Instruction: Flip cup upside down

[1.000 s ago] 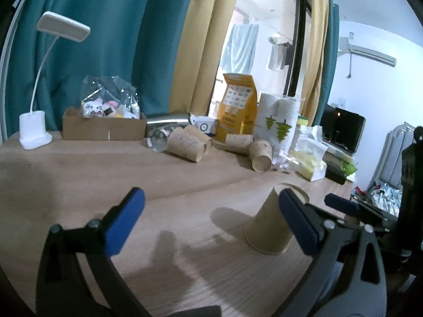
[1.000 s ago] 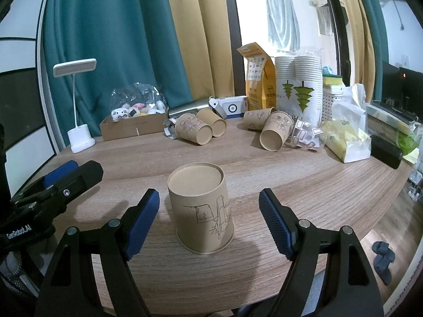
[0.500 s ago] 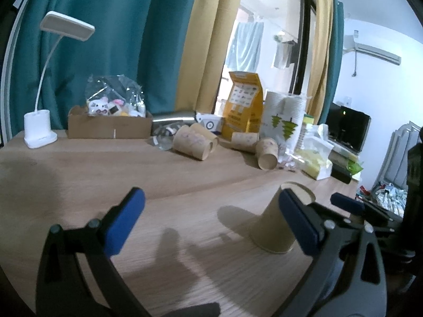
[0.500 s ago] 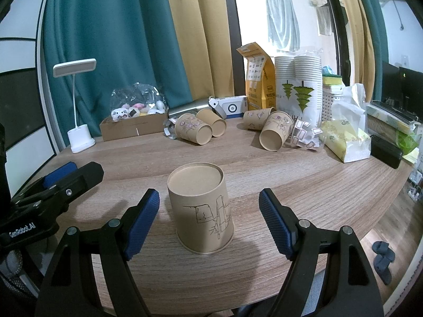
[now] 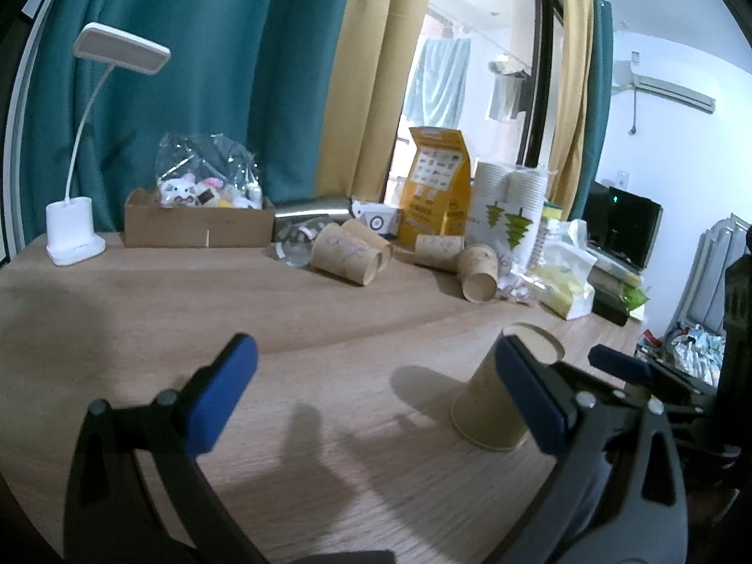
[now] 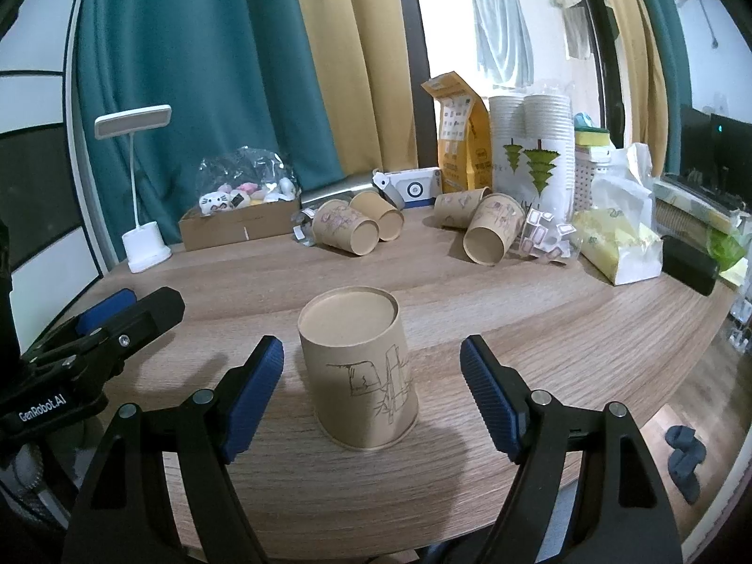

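Observation:
A brown paper cup (image 6: 359,366) with a line drawing stands upside down on the wooden table (image 6: 540,310), its mouth on the wood. My right gripper (image 6: 371,395) is open, with the cup between its blue pads without touching them. In the left wrist view the same cup (image 5: 498,404) stands at the right, partly behind the right pad. My left gripper (image 5: 376,395) is open and empty over bare wood. The left gripper also shows at the left edge of the right wrist view (image 6: 108,324).
Several paper cups (image 6: 350,230) lie on their sides at the back, by a stack of white cups (image 6: 531,150) and an orange bag (image 6: 458,141). A cardboard box (image 6: 235,225), a white lamp (image 6: 141,197) and a yellow packet (image 6: 620,249) ring the table.
The left wrist view has shifted slightly, so the cup sits a little lower and further right in it. The right gripper and cup have not moved.

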{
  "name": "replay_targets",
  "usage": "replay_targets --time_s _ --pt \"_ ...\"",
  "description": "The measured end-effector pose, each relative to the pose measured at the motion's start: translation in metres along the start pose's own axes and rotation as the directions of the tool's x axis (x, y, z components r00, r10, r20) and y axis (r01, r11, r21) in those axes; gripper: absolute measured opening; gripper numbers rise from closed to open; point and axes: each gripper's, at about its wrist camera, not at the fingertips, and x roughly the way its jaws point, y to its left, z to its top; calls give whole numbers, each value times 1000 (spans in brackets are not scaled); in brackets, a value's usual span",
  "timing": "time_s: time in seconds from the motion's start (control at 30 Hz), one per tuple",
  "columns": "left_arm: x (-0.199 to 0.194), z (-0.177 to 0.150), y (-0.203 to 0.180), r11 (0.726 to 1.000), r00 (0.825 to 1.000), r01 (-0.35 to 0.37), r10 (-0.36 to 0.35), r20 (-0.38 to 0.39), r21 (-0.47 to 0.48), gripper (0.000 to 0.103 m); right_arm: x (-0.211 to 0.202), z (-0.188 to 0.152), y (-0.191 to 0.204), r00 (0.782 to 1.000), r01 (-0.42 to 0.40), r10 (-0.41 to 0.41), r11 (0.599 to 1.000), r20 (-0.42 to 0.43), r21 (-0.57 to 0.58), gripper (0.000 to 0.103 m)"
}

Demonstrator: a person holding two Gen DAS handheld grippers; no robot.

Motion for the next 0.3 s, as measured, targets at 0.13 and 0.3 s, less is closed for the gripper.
replay_targets --time_s 0.13,0.3 --pt "-2 1 0 1000 1000 14 -14 7 3 102 -1 -3 1 1000 -23 23 1000 -10 0 80" --pt "-4 1 -2 1000 999 26 -27 20 12 102 9 5 4 996 -79 77 996 -41 -31 80"
